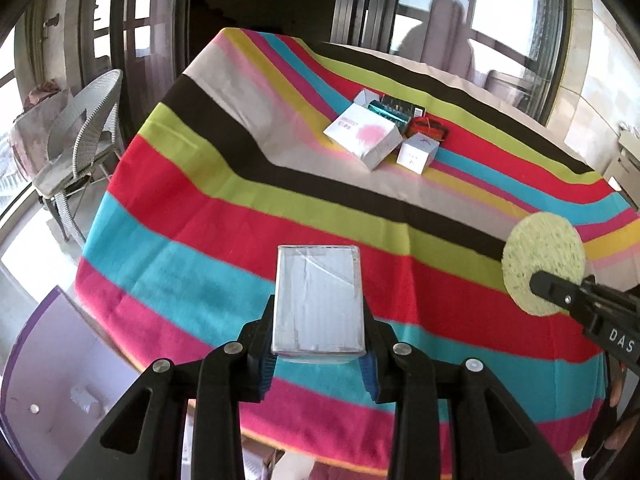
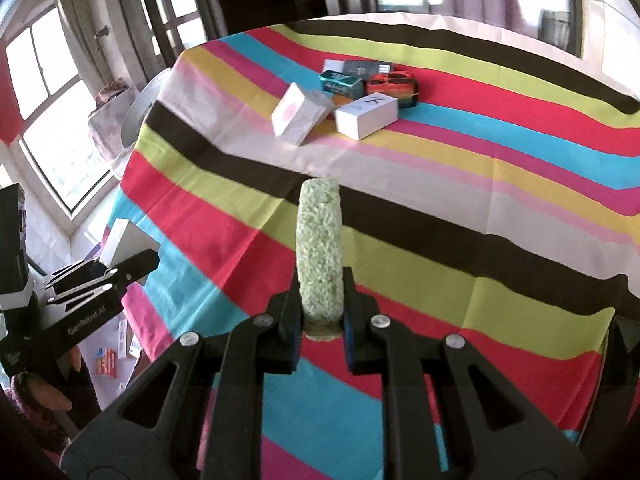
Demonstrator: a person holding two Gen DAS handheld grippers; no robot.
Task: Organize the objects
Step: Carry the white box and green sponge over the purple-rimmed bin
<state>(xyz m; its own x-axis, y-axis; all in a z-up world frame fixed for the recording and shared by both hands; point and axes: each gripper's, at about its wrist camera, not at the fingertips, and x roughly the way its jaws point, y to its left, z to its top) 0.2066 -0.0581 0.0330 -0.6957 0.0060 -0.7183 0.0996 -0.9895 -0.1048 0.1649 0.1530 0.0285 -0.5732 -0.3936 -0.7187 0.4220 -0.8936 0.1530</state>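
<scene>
A striped cloth [image 1: 224, 216] is covering the table. A grey wicker chair [image 1: 86, 136] is standing beside it, and windows [image 2: 48, 92] are letting in daylight behind.

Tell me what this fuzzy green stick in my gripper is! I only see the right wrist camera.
Observer: It's a round sponge, a flat speckled disc. You're seeing it edge-on.
Operator: And on my left?
Observer: The left gripper is shut on a silvery box with crinkled clear wrap on top.
Operator: Is it on the table?
Observer: No, it looks held in the air over the near edge of the striped cloth.
</scene>
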